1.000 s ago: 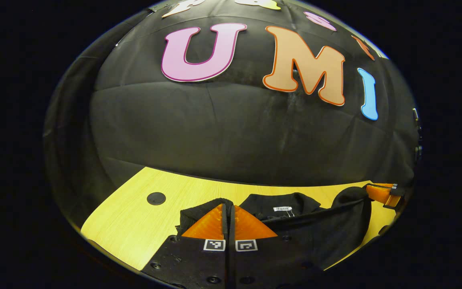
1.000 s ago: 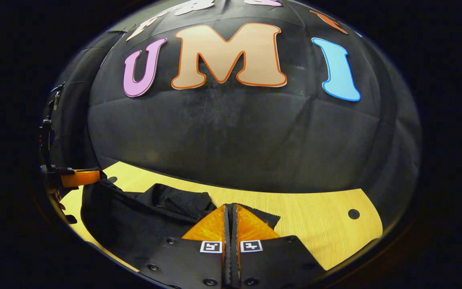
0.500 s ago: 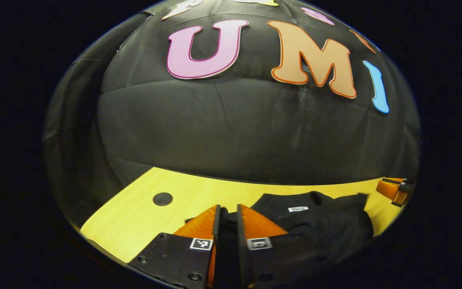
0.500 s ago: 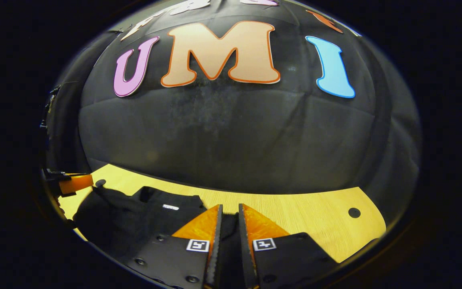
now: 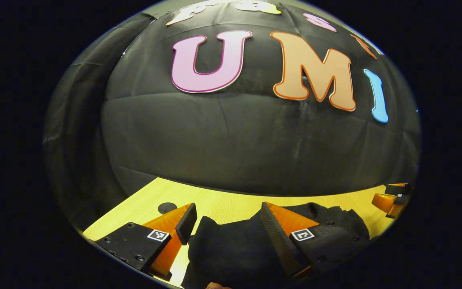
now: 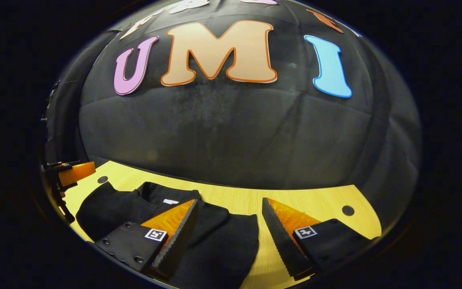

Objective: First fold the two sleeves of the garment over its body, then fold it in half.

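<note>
Fingers point(image 5: 183, 218) wide apart above black garment point(image 6: 215, 237)

Left gripper point(image 5: 227, 220): two wedge-shaped fingers on black plates with round screw heads. Each plate carries a small square black-and-white marker. Right gripper point(image 6: 229, 220): same build, ridged inner finger faces.
</note>
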